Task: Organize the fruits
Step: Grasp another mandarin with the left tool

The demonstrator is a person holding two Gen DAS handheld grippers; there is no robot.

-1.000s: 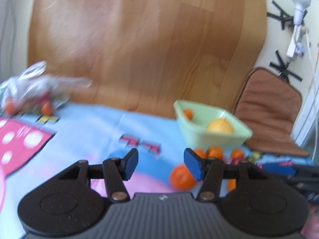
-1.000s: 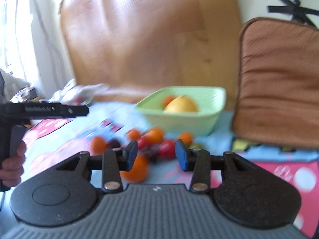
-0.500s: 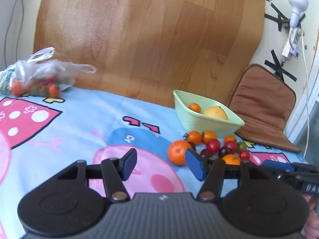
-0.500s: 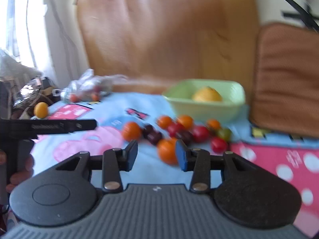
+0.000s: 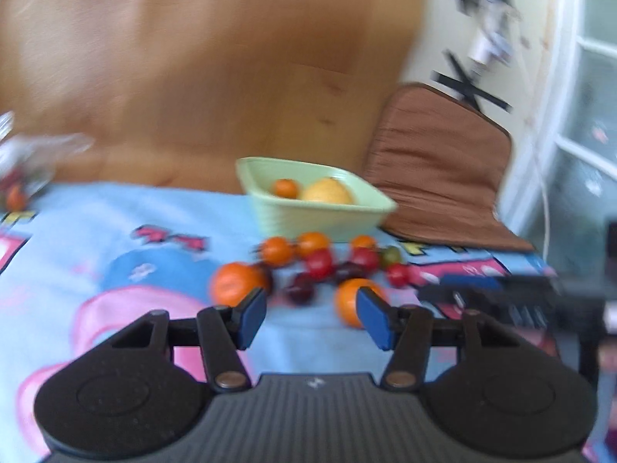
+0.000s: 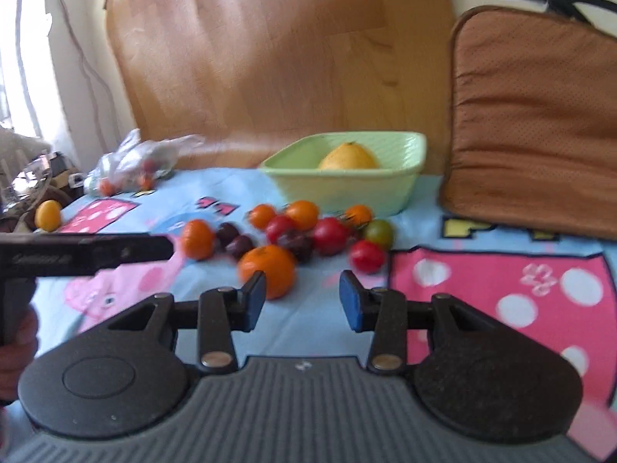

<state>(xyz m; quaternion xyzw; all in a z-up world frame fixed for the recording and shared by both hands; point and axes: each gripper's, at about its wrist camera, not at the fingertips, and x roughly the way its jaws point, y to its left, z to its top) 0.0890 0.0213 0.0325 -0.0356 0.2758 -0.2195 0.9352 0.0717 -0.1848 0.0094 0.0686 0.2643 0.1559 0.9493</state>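
Both sets of jaws stand open and hold nothing: the left gripper (image 5: 311, 318) and the right gripper (image 6: 302, 301) hover low over the table (image 6: 316, 324), which is covered by a blue and pink cartoon cloth.

Going left to right in the right wrist view: a yellow fruit (image 6: 48, 215) lies alone at the far left edge, near a clear plastic bag (image 6: 131, 162) with small red and orange pieces inside. Next comes the loose pile, with a small orange (image 6: 197, 239) at its left end, dark plums (image 6: 233, 240) beside it, a larger orange (image 6: 268, 270) nearest the right gripper, then red tomatoes (image 6: 327, 234) and a greenish one (image 6: 378, 232). Behind the pile sits the green bowl (image 6: 362, 189), holding a lemon (image 6: 348, 157); the left wrist view also shows a small orange fruit (image 5: 285, 188) in it. A brown cushion (image 6: 536, 123) leans at the right.

Judging by this, the sorting is at an early stage: two fruits are in the bowl, most lie outside. The step in hand looks like an approach to a pick. The larger orange sits just ahead of the right gripper's left finger, so the next move likely calls for shifting left to centre the opening on it, lowering, and closing gently without nudging the neighbouring plums.
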